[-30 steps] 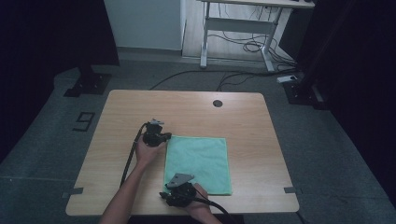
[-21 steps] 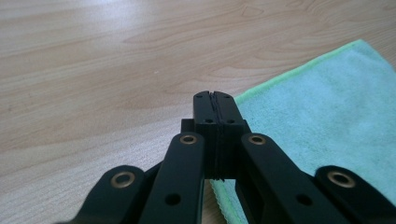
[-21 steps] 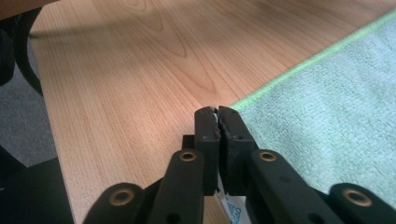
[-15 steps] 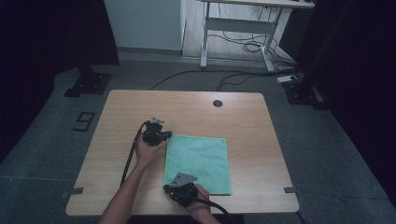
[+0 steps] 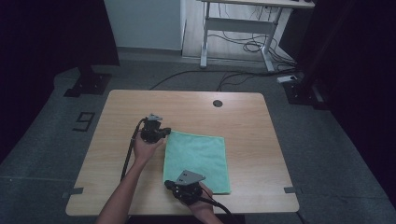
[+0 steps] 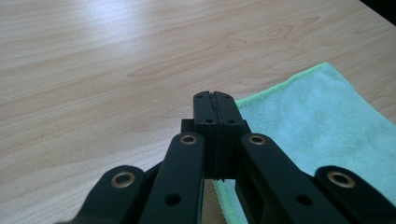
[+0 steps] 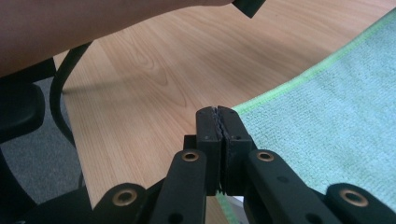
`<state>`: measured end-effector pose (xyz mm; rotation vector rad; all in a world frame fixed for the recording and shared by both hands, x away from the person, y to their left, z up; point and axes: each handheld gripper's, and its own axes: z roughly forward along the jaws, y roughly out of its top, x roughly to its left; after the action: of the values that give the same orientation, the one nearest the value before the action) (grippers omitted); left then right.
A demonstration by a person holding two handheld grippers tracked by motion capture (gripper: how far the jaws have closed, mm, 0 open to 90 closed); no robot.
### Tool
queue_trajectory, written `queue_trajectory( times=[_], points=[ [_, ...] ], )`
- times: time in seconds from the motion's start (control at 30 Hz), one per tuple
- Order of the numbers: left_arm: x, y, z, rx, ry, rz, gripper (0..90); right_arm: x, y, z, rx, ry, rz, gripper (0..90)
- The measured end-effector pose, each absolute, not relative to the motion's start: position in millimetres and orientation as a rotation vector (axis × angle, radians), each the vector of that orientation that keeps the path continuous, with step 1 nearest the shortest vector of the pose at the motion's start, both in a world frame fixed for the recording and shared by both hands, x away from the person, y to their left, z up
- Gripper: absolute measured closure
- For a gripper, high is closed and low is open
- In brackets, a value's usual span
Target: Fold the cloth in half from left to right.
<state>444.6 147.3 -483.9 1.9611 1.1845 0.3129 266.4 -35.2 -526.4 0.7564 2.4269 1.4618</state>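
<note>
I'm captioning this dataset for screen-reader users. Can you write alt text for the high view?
Seen from above, a person's two hands each hold a black gripper at corners of a green cloth lying flat on a wooden table: the left gripper at its far left corner, the right gripper at its near left corner.

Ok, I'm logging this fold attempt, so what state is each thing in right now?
Green cloth: spread flat on the table, unfolded.
Left gripper: jaws shut on the cloth's far left corner.
Right gripper: jaws shut on the cloth's near left corner, having just closed.
</note>
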Motion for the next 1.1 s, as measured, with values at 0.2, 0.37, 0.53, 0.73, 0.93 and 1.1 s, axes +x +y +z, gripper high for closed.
queue_trajectory(
  times=[0.2, 0.37, 0.53, 0.73, 0.93, 1.1],
  points=[
    [442.2, 150.3, -463.8, 1.949, 1.167, 0.347, 90.0, 265.2, -33.0, -510.9, 0.731, 2.371, 1.536, 87.9],
    [441.0, 153.5, -459.1, 1.953, 1.175, 0.36, 90.0, 261.0, -37.6, -501.2, 0.725, 2.311, 1.587, 87.9],
    [440.5, 155.1, -461.3, 1.964, 1.183, 0.358, 90.0, 263.9, -36.2, -505.3, 0.738, 2.318, 1.6, 87.9],
    [437.7, 164.6, -443.3, 1.967, 1.179, 0.405, 89.9, 266.9, -26.3, -495.3, 0.701, 2.307, 1.65, 87.9],
    [439.1, 159.2, -443.7, 1.953, 1.179, 0.378, 89.9, 264.6, -29.5, -494.8, 0.706, 2.315, 1.662, 87.9],
    [440.0, 153.7, -442.1, 1.961, 1.162, 0.372, 89.9, 266.4, -30.3, -498.9, 0.72, 2.333, 1.659, 87.9]
  ],
)
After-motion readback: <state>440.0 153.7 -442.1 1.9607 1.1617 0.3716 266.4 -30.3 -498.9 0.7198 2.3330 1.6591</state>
